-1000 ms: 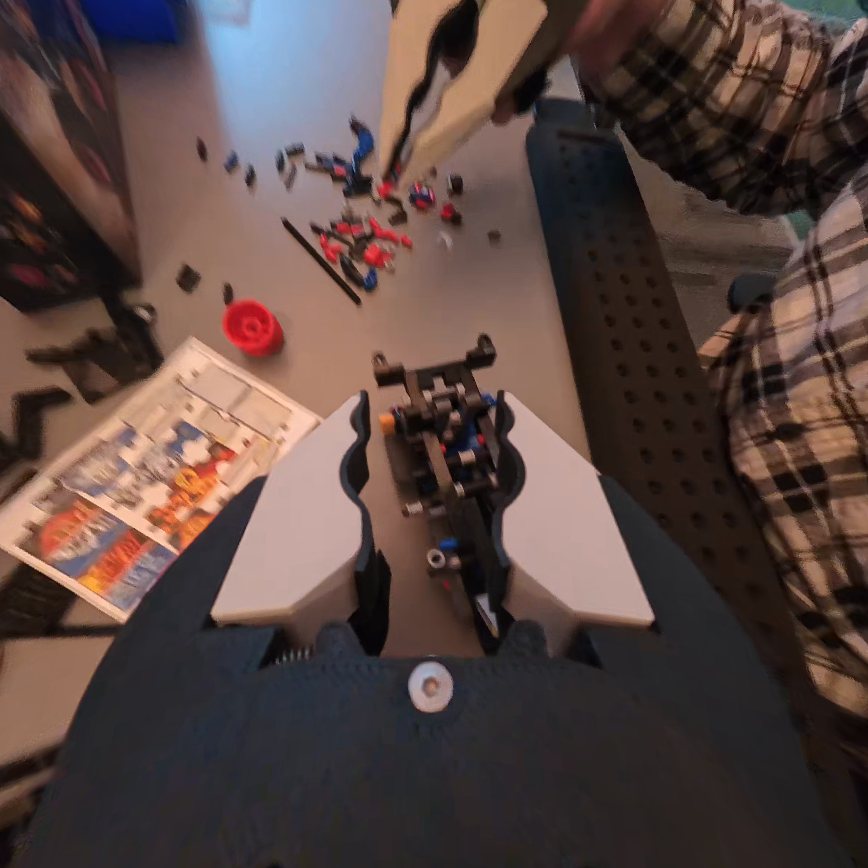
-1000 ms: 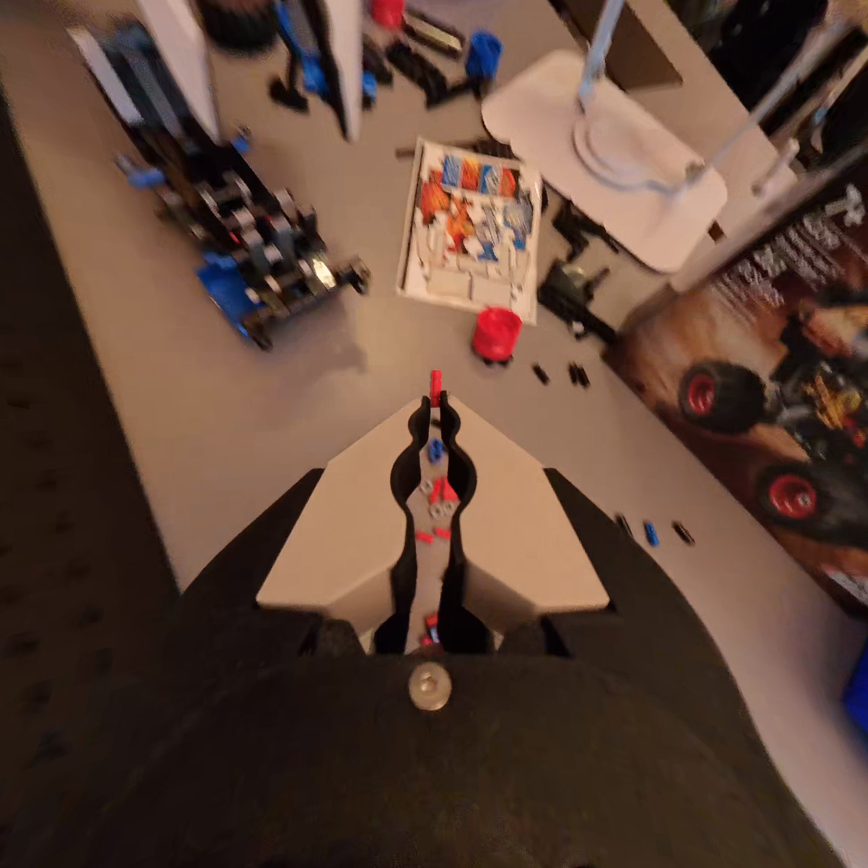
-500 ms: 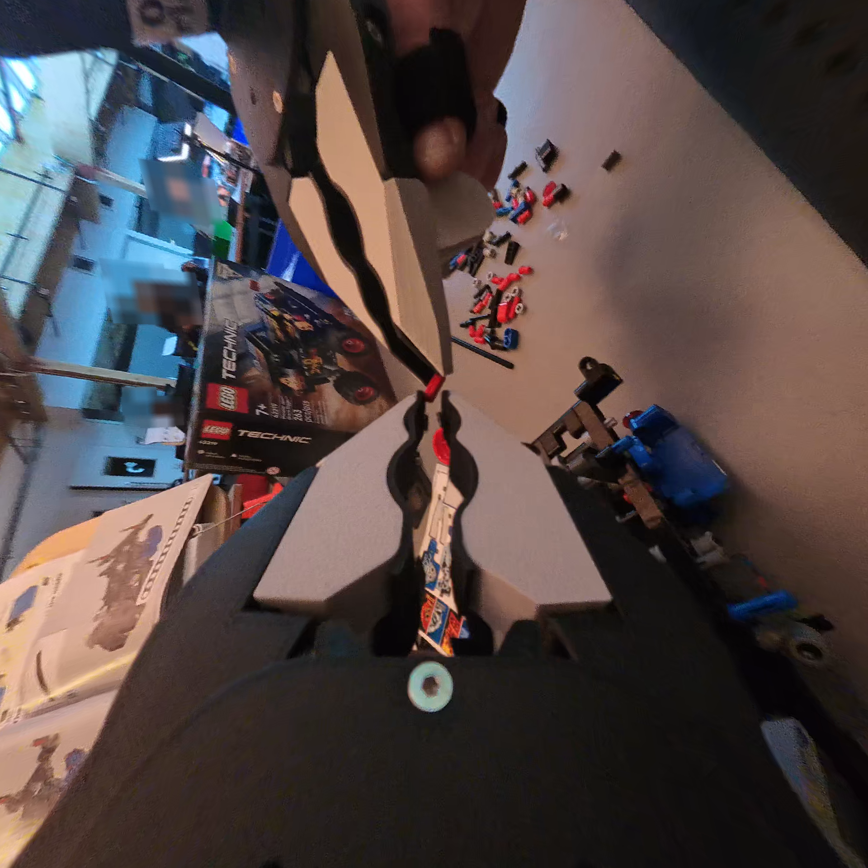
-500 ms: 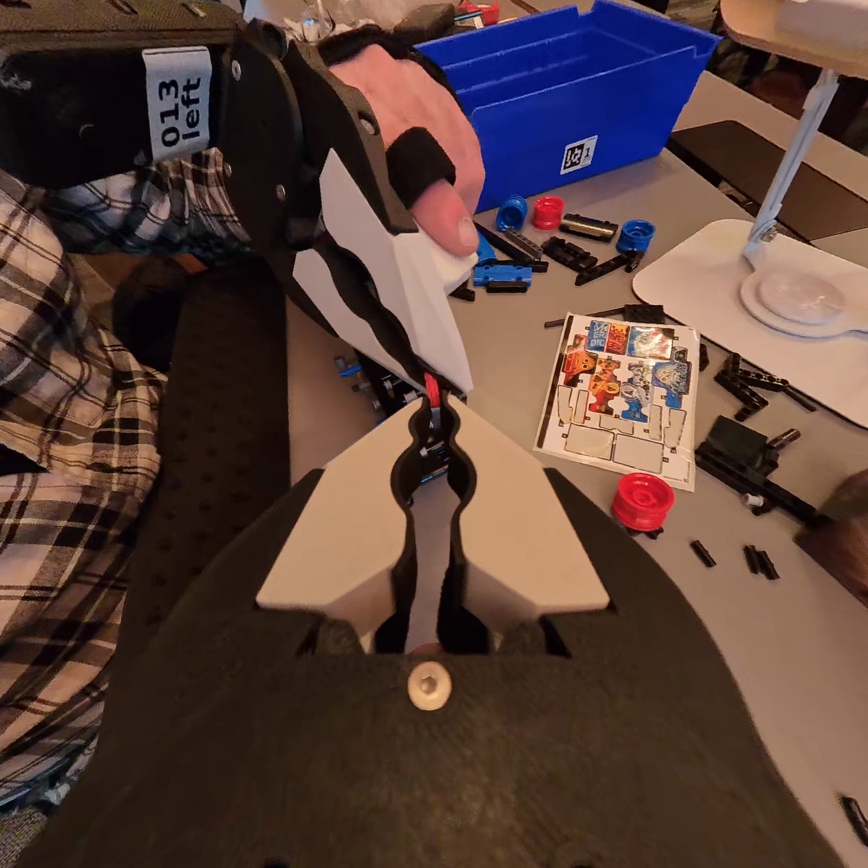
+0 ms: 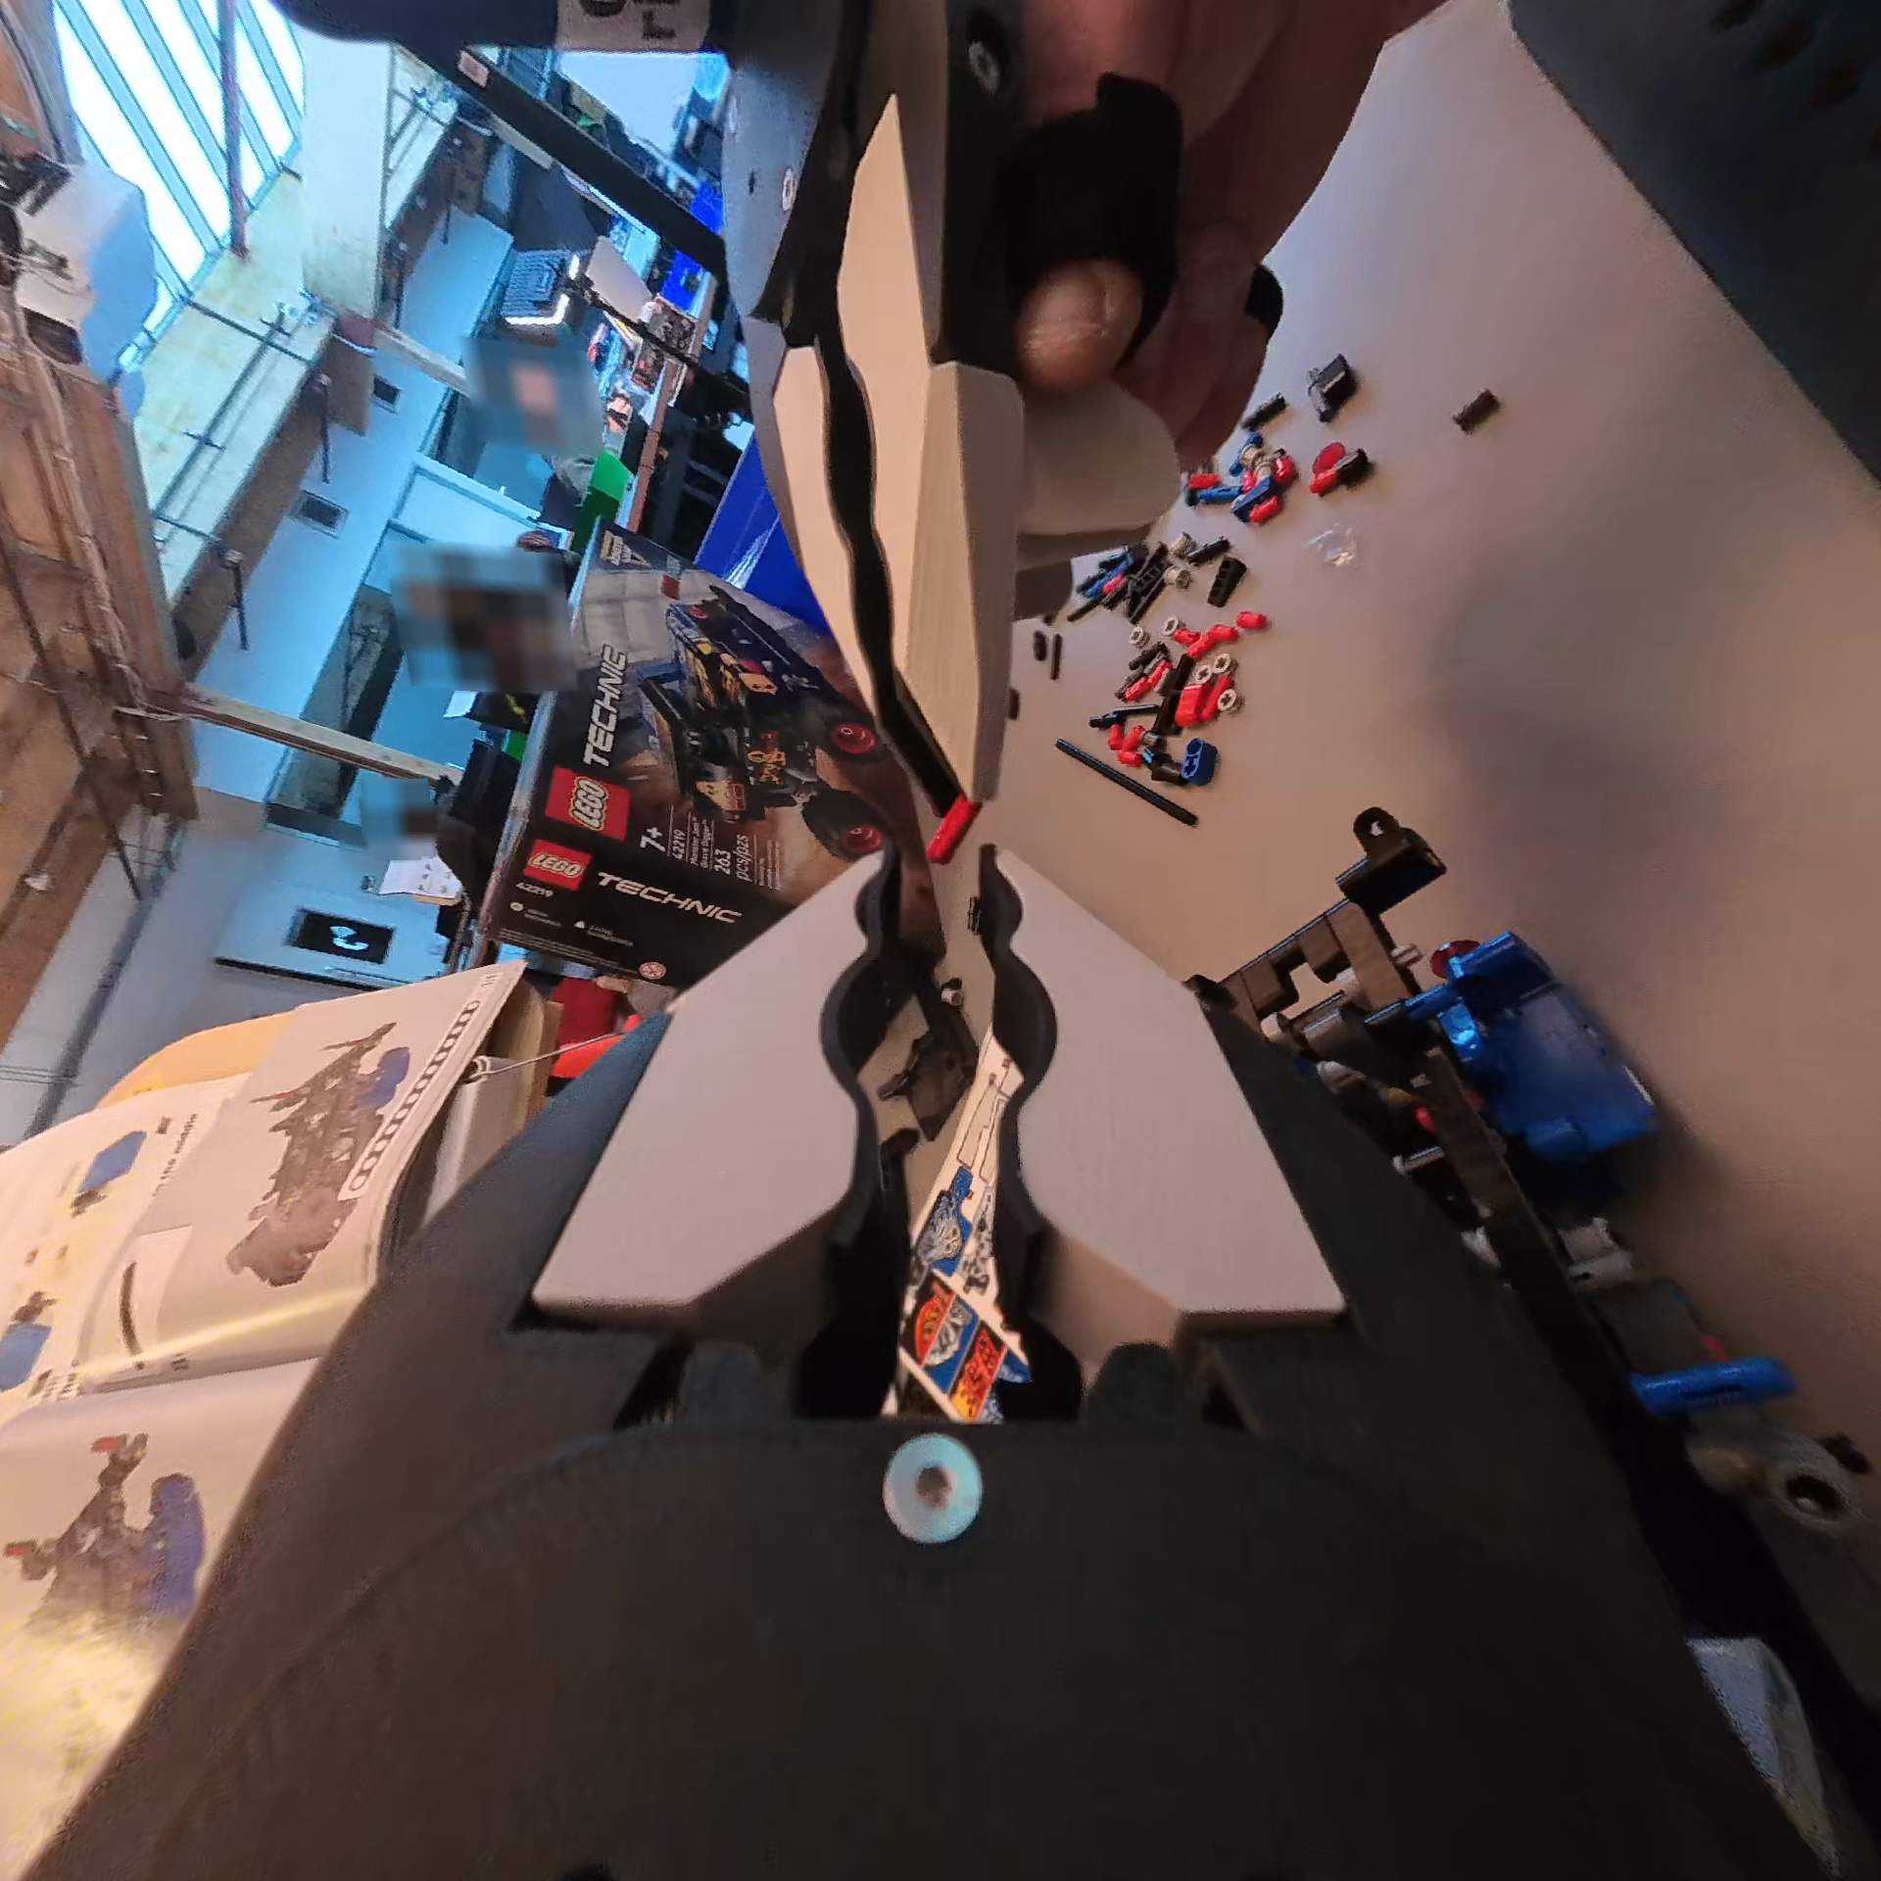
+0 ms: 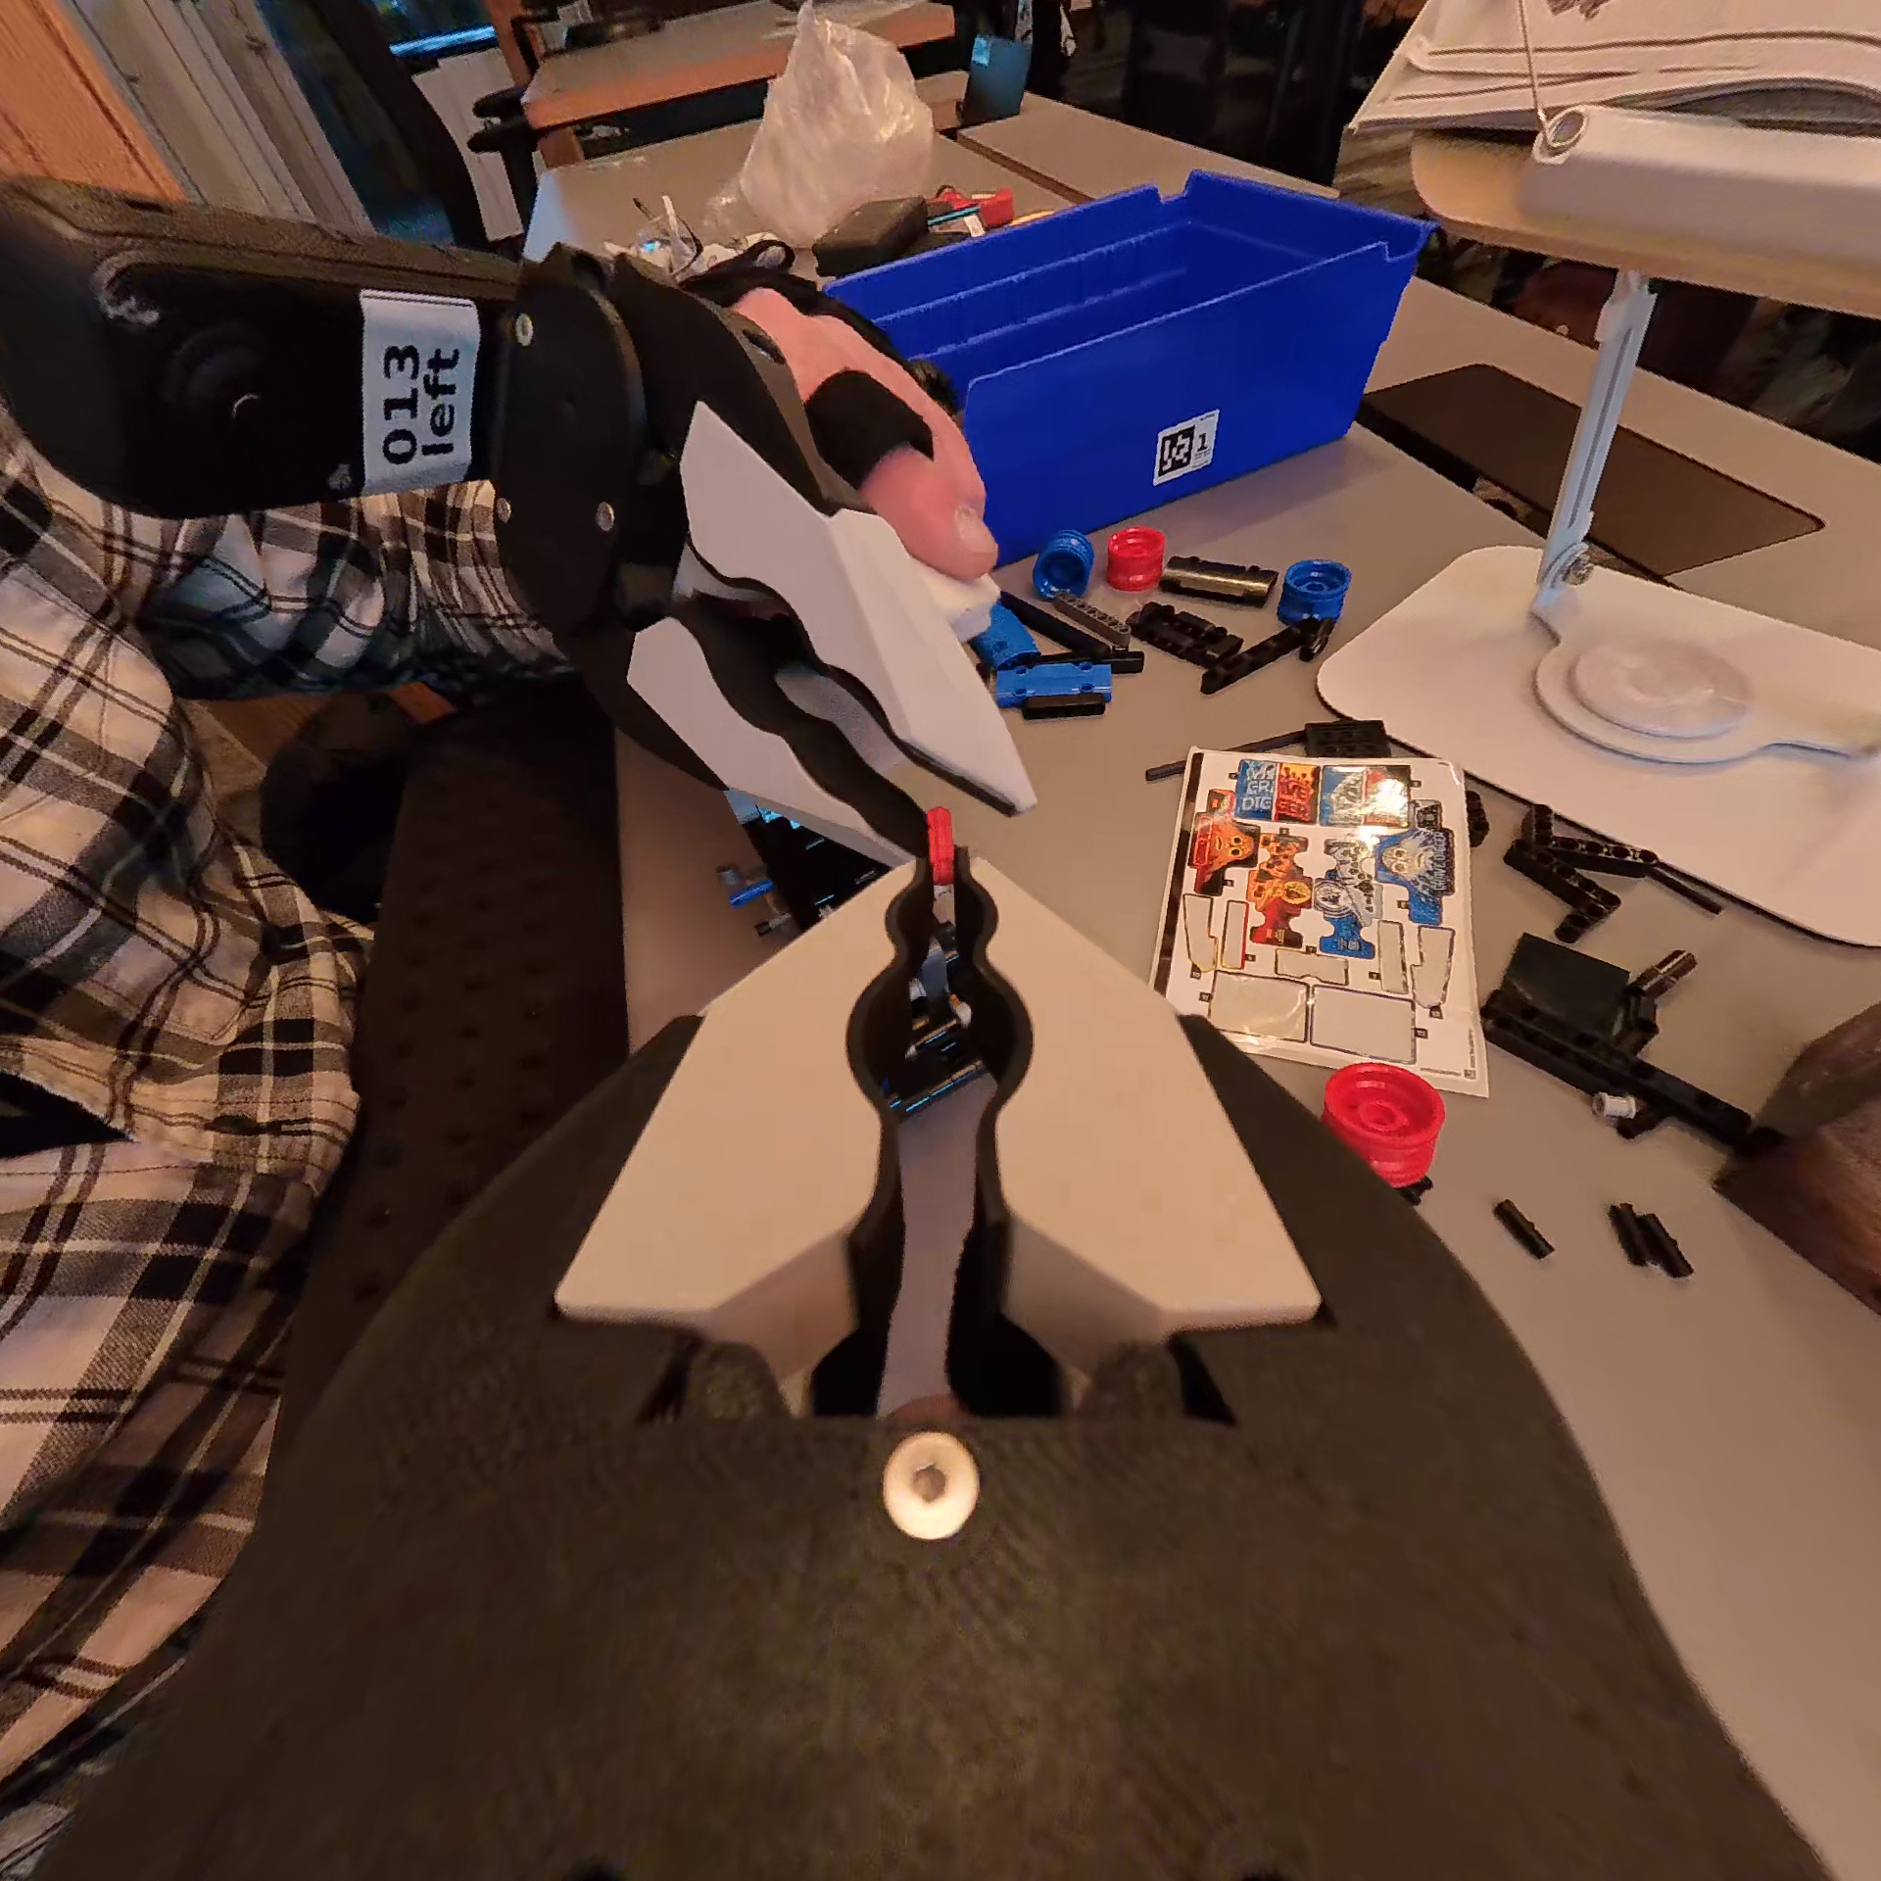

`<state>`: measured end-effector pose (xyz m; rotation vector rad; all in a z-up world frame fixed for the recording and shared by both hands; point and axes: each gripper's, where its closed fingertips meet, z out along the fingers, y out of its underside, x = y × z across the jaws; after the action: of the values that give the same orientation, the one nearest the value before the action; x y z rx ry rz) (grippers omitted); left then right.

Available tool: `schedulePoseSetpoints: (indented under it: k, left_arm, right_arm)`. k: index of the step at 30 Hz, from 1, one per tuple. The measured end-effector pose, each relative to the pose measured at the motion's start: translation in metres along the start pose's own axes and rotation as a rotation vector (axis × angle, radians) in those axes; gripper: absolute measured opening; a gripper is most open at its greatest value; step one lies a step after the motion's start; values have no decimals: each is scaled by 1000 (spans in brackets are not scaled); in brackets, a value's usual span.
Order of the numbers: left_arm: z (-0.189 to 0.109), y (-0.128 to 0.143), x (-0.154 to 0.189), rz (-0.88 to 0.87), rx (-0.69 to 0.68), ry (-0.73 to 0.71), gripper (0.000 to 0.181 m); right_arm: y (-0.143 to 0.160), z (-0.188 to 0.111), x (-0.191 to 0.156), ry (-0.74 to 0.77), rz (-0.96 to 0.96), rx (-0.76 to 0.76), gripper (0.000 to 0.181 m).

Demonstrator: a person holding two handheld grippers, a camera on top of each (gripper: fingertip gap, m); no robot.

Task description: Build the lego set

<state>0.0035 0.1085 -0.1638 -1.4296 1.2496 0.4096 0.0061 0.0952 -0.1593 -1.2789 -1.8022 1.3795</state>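
The right gripper [image 6: 942, 875], white-fingered on a black body, pinches a small red plastic pin [image 6: 938, 843] at its very tips, the pin standing upright and poking out past them; in the left wrist view the same red pin [image 5: 953, 830] juts from the tip of that gripper [image 5: 957, 794], which comes down from twelve o'clock. The left gripper [image 5: 936, 875] has its fingers a narrow way apart and grips nothing; its tips sit just beside the pin without touching it; in the right wrist view it [image 6: 977, 804] reaches in from ten o'clock, held by a hand [image 6: 886, 458] with a black strap over the thumb.

The half-built black and blue lego chassis [image 5: 1466, 1059] lies on the grey table [image 5: 1527, 662] at three o'clock of the left gripper's fingers; in the right wrist view only a part of it [image 6: 814, 865] shows beneath the left gripper. A colourful sticker sheet [image 6: 1323, 906] lies flat at two o'clock of the right gripper; a red plastic wheel hub [image 6: 1384, 1120] rests just below the sheet's lower edge; a blue plastic bin [image 6: 1171, 336] stands at one o'clock, with loose black, blue and red pieces [image 6: 1181, 621] in front of it. A scatter of small red, blue and black pieces [image 5: 1181, 672] lies at one o'clock in the left wrist view; the printed lego box [image 5: 692, 784] stands at eleven o'clock.
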Motion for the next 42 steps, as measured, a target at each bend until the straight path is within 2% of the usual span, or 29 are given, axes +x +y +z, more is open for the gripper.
schedulePoseSetpoints:
  k: [4, 9, 15, 19, 23, 27, 29, 31, 33, 39, 42]
  left_arm:
    - [-3, -3, 1, 59, 5, -10, 15]
    - [-1, -4, 2, 175, -28, -53, 3]
    - [-5, -10, -6, 50, 38, -71, 2]
    - [-6, -13, -8, 38, 53, -70, 2]
    - [-6, -13, -8, 37, 49, -71, 2]
    - [-5, -12, -7, -43, 68, -47, 3]
    - [-3, -5, -2, -122, 38, 19, 6]
    - [1, 14, 7, -247, -52, 147, 29]
    - [3, 29, 19, -373, -103, 281, 32]
    - [4, 47, 63, -740, -114, 672, 42]
    - [7, 45, 65, -844, -74, 758, 46]
  right_arm:
    - [1, -1, 1, 4, 2, -10, 1]
    - [0, 0, 1, 12, 3, -16, 1]
    - [-7, -2, -1, 33, -38, 43, 6]
    - [-16, -4, -3, 35, -52, 79, 3]
    - [-16, -2, -3, 33, -55, 75, 3]
    - [-14, -2, -2, 47, -82, 58, 2]
    - [-6, -2, 6, 83, -116, 0, 2]
    - [14, 0, 22, 152, -198, -129, 2]
    - [26, 3, 26, 148, -250, -206, 2]
    - [54, 15, 33, 101, -406, -444, 2]
    - [61, 20, 32, 71, -477, -525, 2]
